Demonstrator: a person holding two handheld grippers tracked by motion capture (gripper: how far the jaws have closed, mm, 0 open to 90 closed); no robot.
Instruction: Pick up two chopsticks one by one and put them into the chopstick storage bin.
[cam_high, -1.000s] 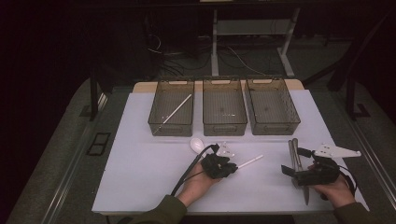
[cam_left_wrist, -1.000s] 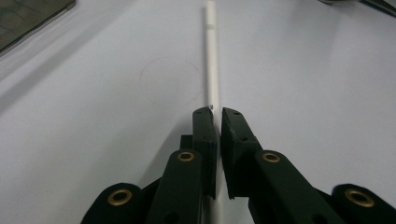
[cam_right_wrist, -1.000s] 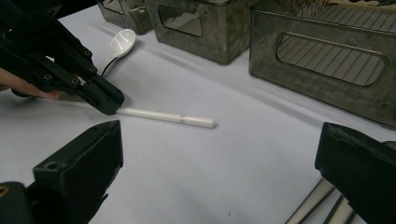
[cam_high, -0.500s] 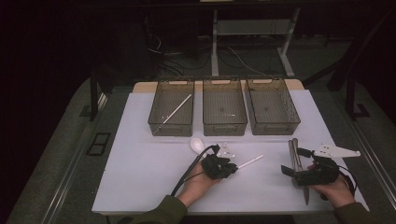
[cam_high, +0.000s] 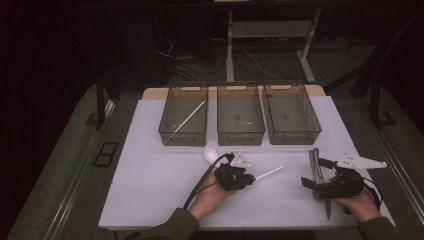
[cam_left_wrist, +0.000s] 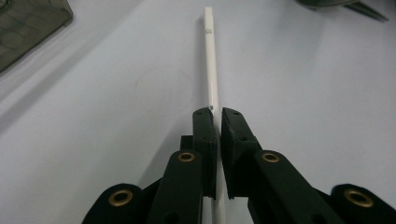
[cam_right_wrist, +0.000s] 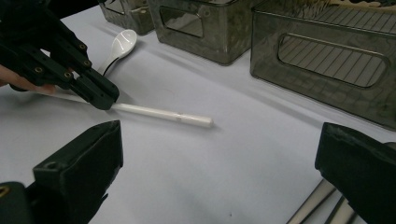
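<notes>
A thin white stick lies flat on the white tabletop, pointing up and to the right. My left gripper is shut on its near end. In the left gripper view the two black jaws pinch the stick, which runs straight ahead. The right gripper view shows that same gripper holding the stick low on the table. My right gripper rests at the front right, its jaws wide open with nothing between them, right beside several long metal utensils.
Three dark see-through bins stand in a row at the back: the left bin holds another white stick, then come the middle bin and the right bin. A white spoon lies just behind the left hand.
</notes>
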